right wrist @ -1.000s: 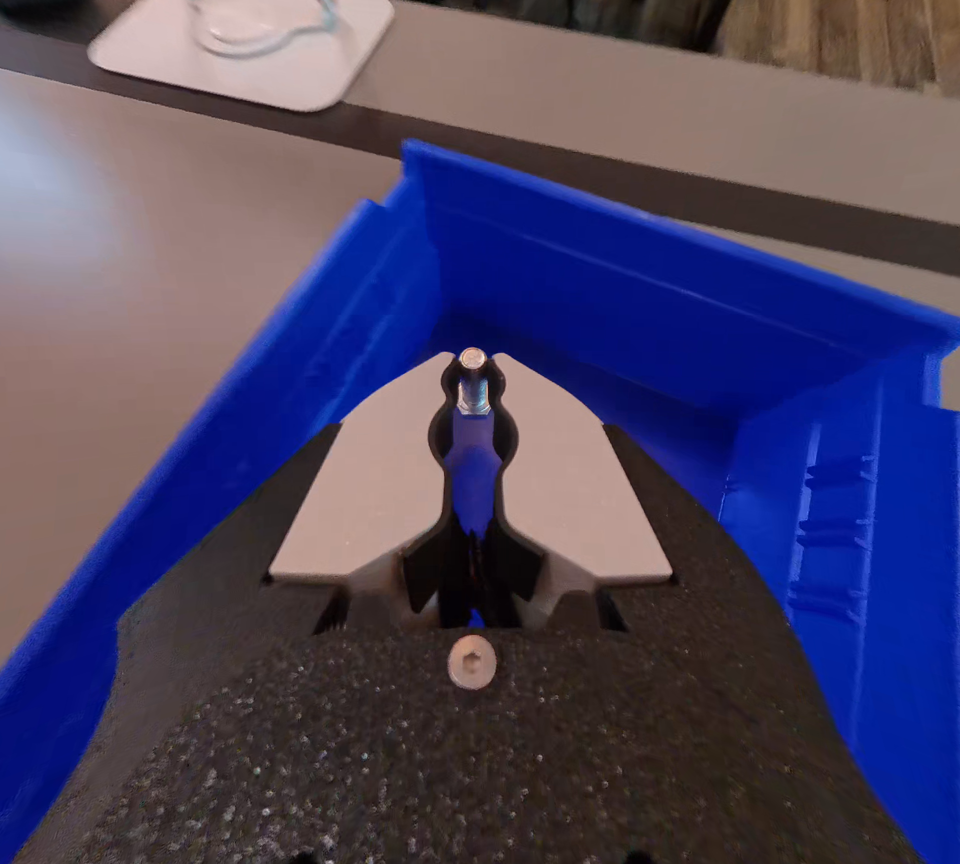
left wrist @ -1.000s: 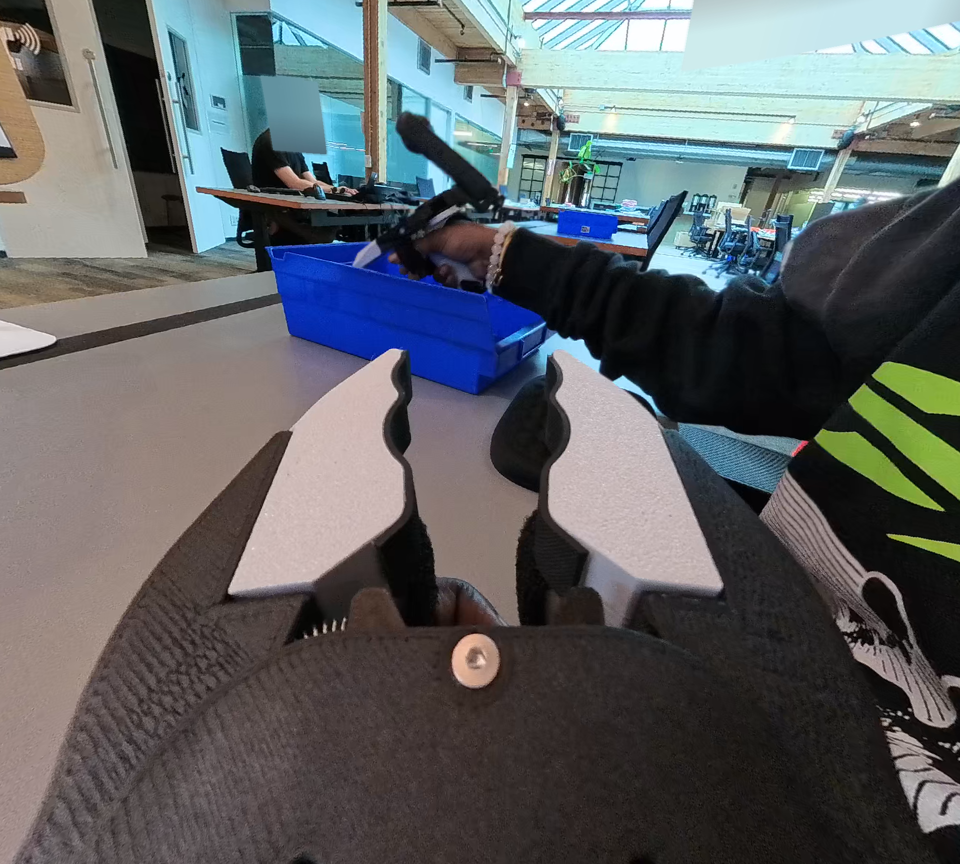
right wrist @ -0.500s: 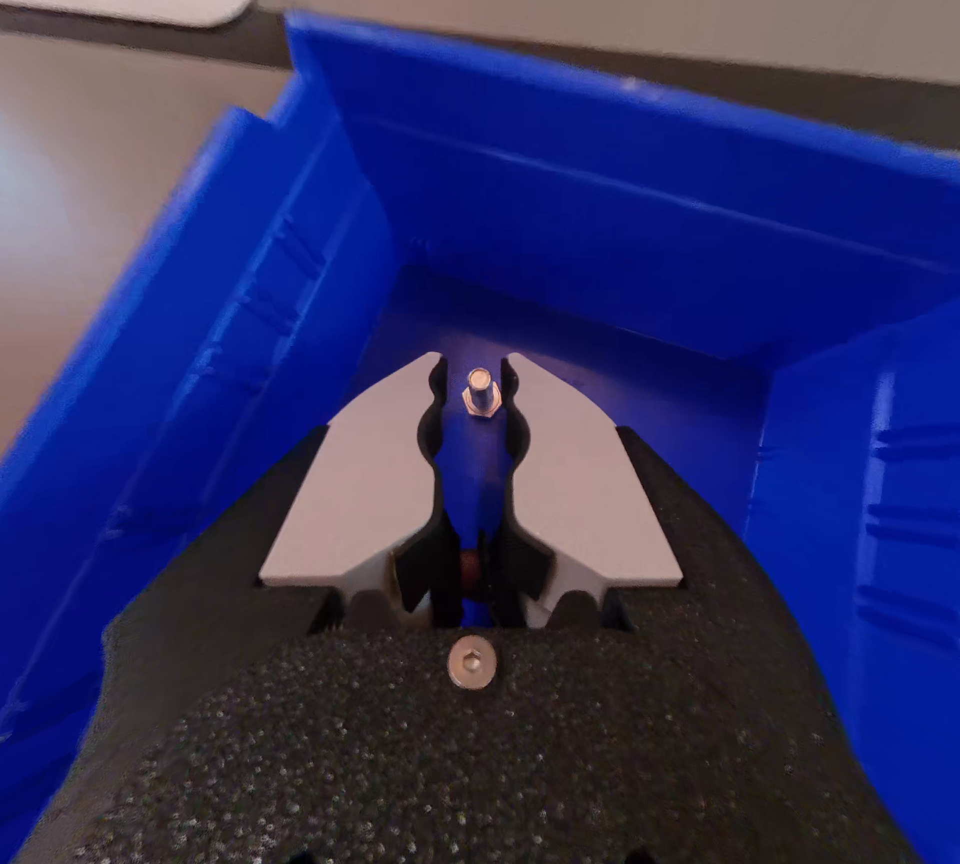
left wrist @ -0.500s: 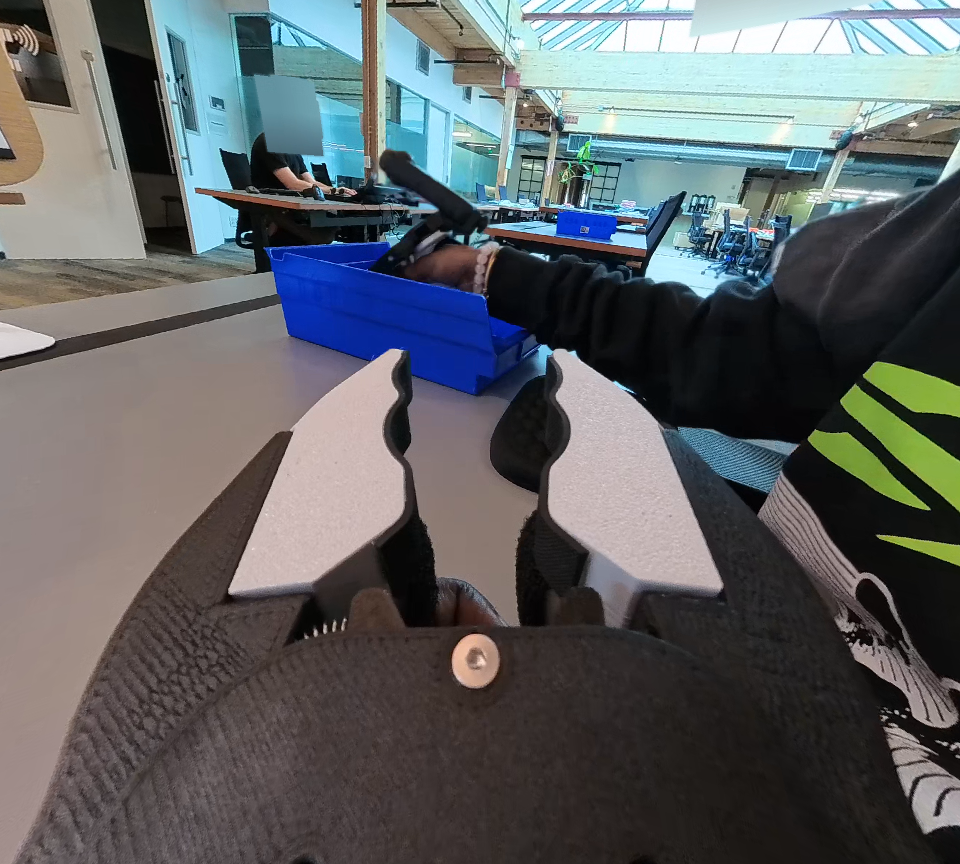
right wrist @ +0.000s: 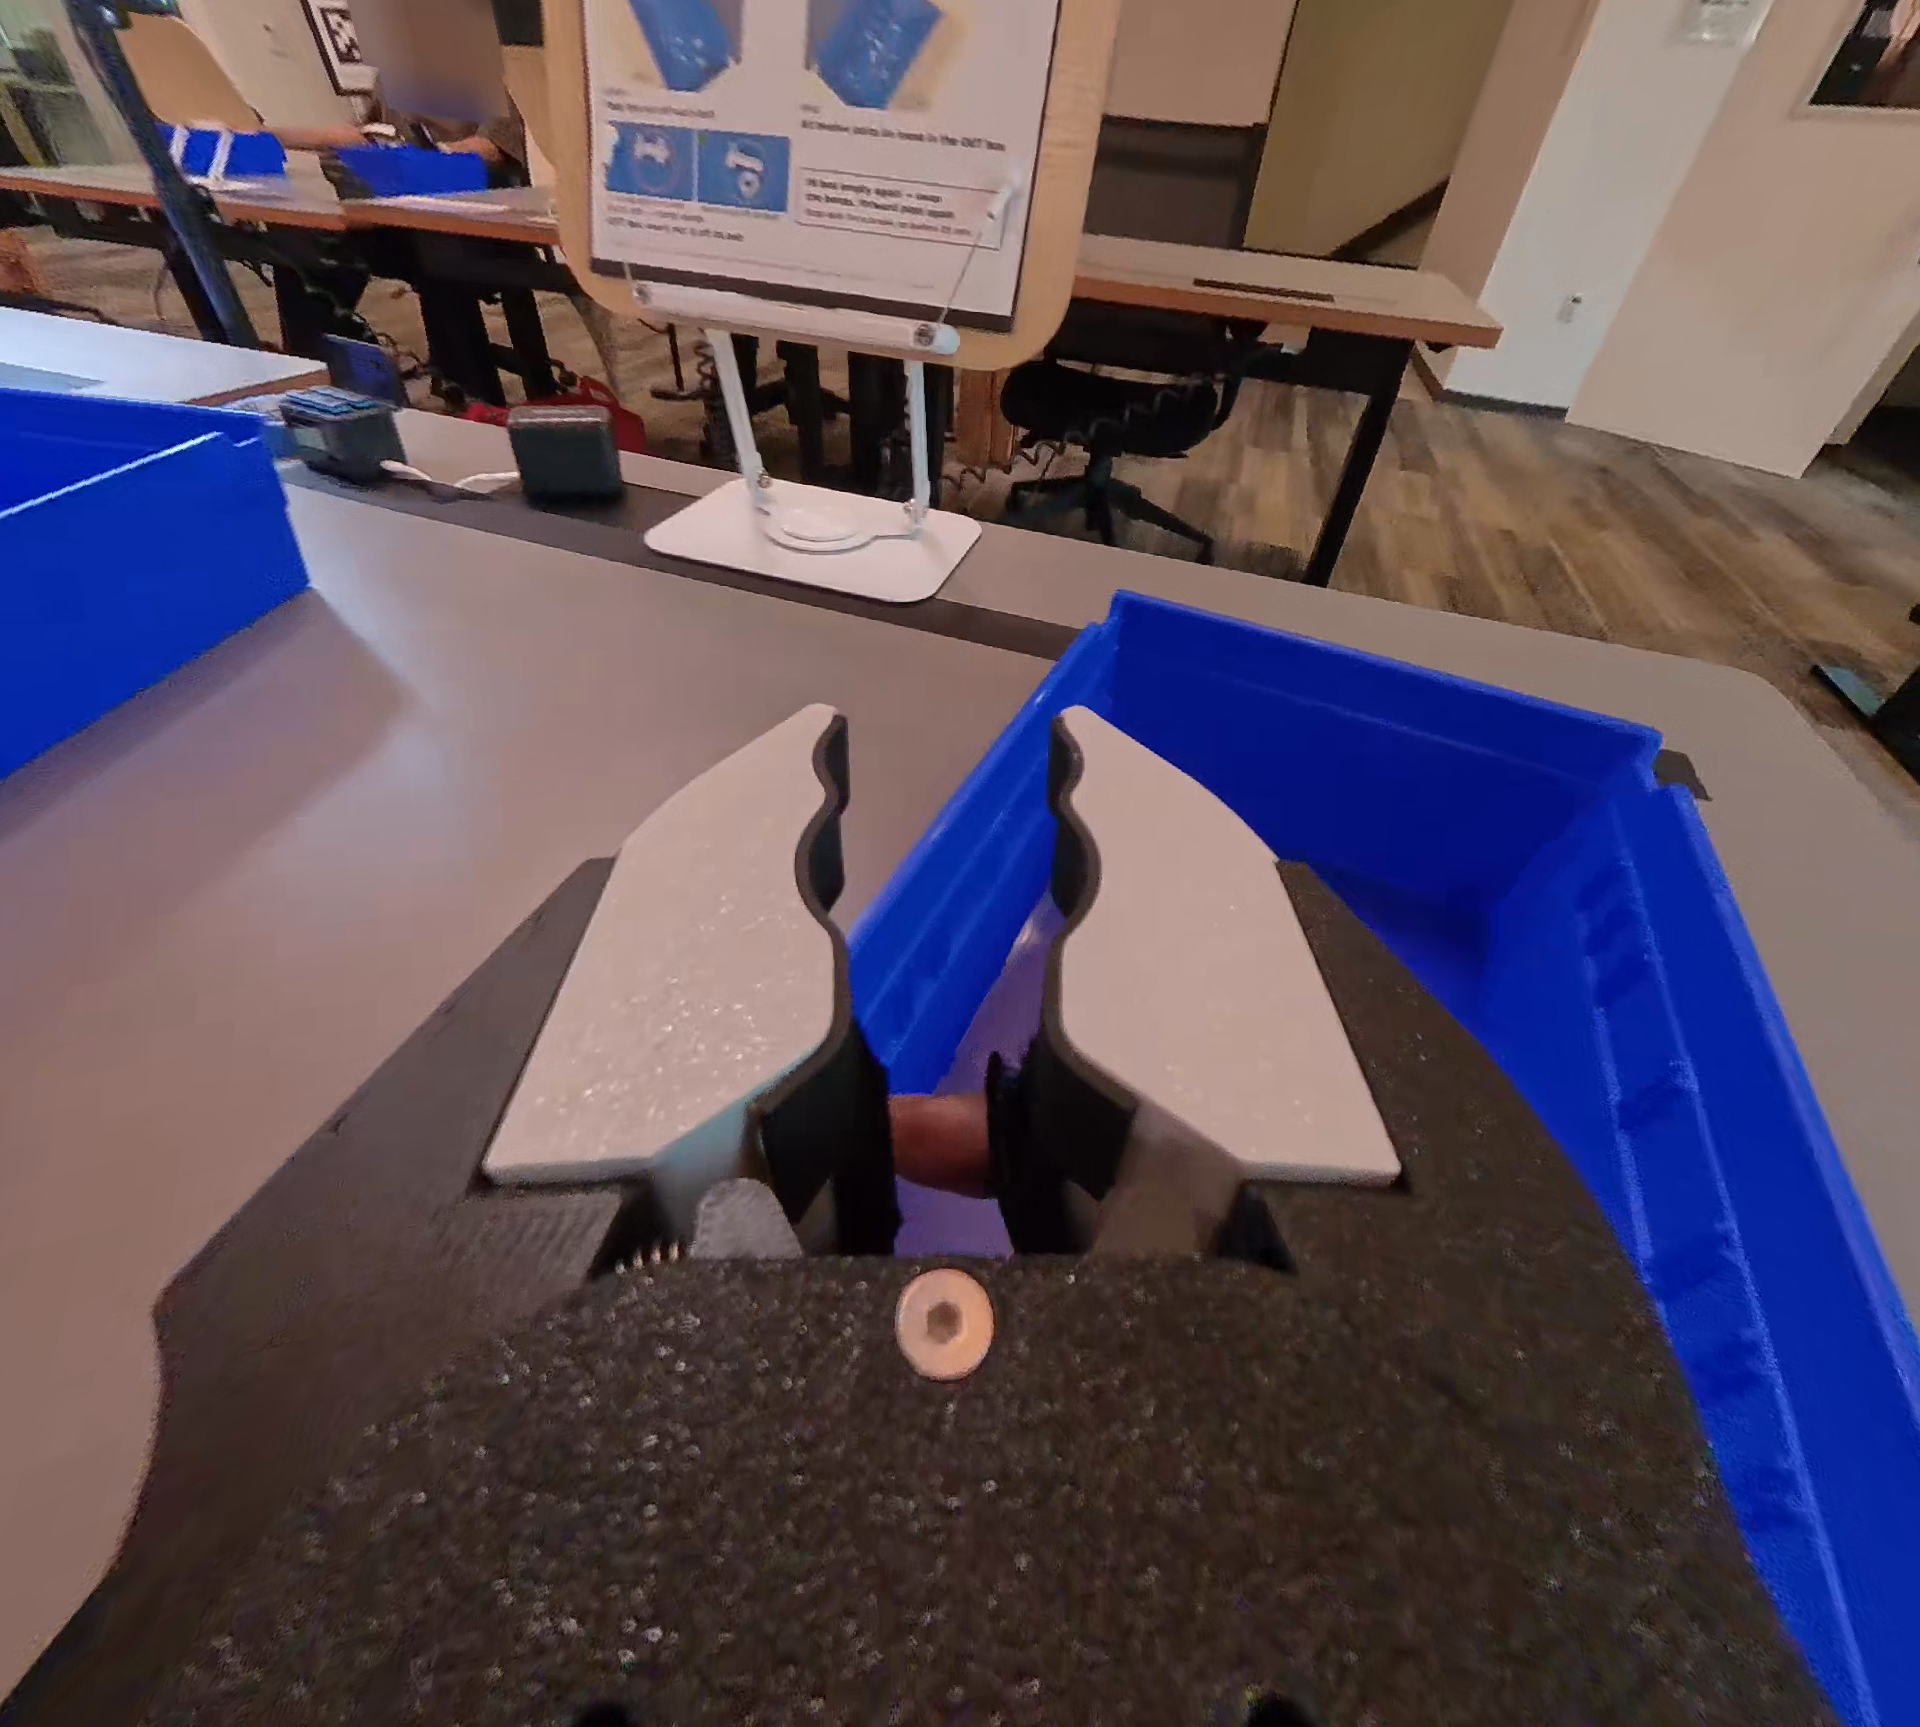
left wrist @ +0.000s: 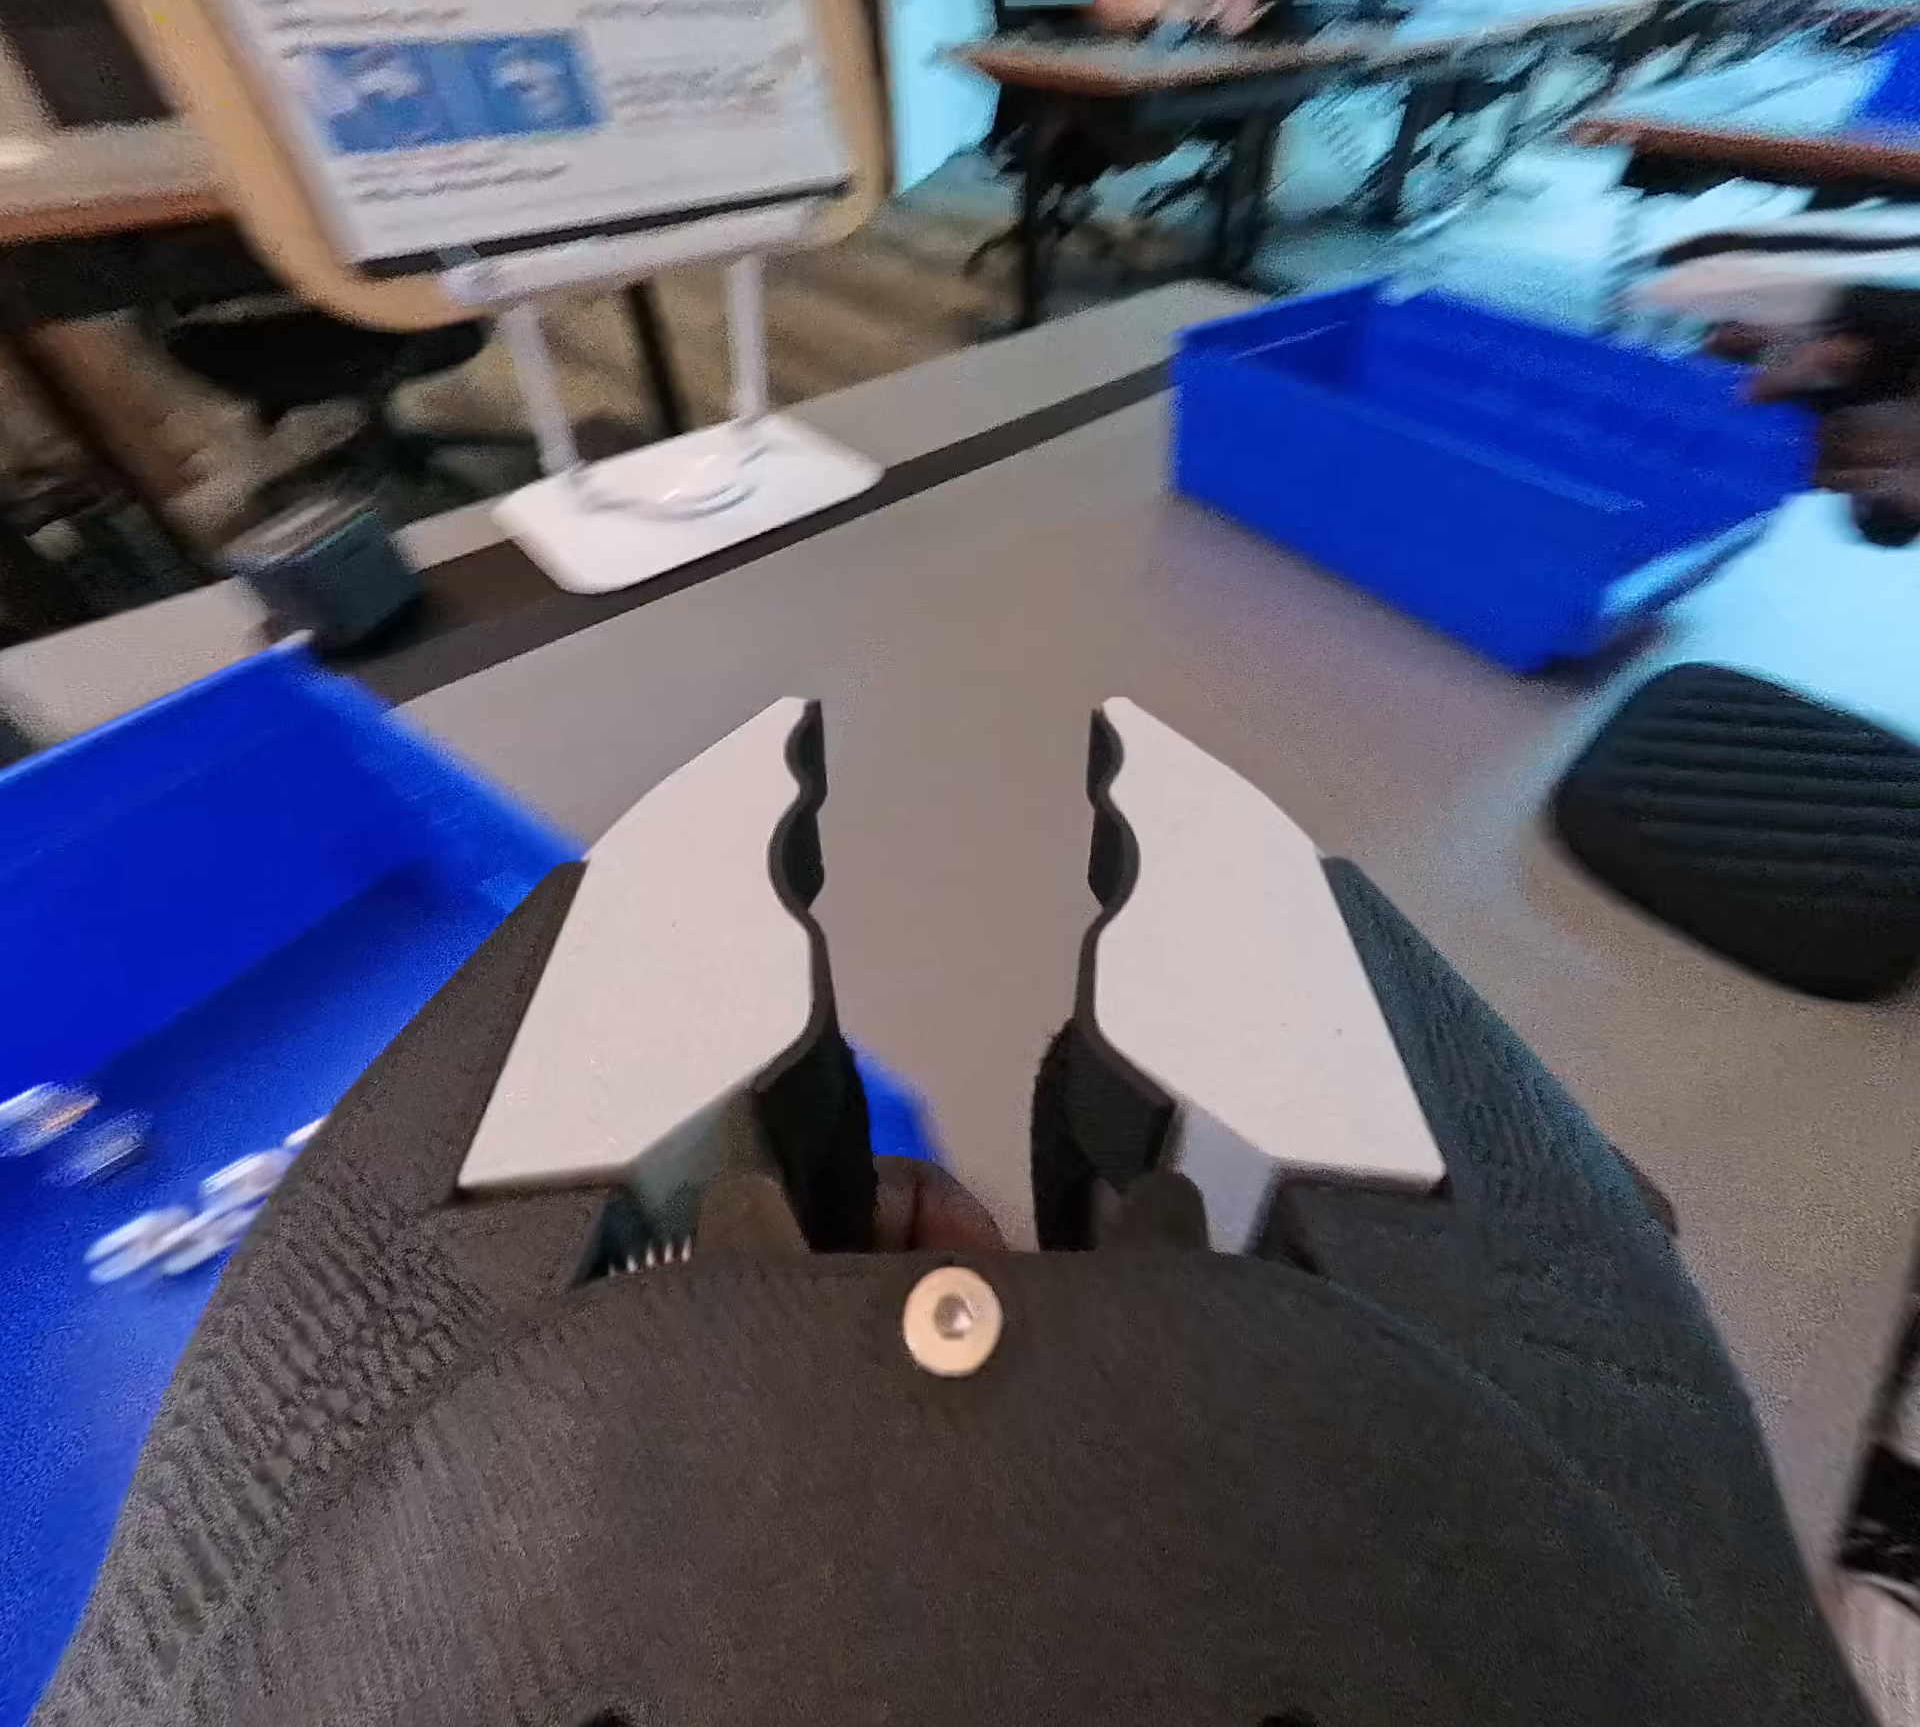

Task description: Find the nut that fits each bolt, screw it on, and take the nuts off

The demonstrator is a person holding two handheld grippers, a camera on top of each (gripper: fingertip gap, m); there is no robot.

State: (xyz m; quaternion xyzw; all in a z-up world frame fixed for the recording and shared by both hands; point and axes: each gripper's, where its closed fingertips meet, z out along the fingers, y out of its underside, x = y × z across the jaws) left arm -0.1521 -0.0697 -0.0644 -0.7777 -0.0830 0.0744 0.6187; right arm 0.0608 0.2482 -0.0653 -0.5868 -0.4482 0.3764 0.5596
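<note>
My left gripper (left wrist: 954, 721) is open and empty above the grey table (left wrist: 987, 597). A blue bin (left wrist: 187, 929) lies at its left, with several blurred silver nuts or bolts (left wrist: 166, 1230) inside. My right gripper (right wrist: 945, 732) is open and empty, raised over the left wall of a second blue bin (right wrist: 1455, 804). That bin also shows at the right of the left wrist view (left wrist: 1475, 472). The bolt is not in view.
A white stand (right wrist: 816, 534) holding an instruction sheet (right wrist: 821, 46) is at the table's far edge. A dark box (right wrist: 566, 451) sits left of it. A black ribbed pad (left wrist: 1756, 825) lies at the right. The other blue bin (right wrist: 125, 534) is far left. There is about 40 centimetres between the tips of the two grippers.
My right gripper opened, let go of the bolt in the blue bin, then lifted and tilted up. My left gripper swung left and down towards the other bin, still open.
</note>
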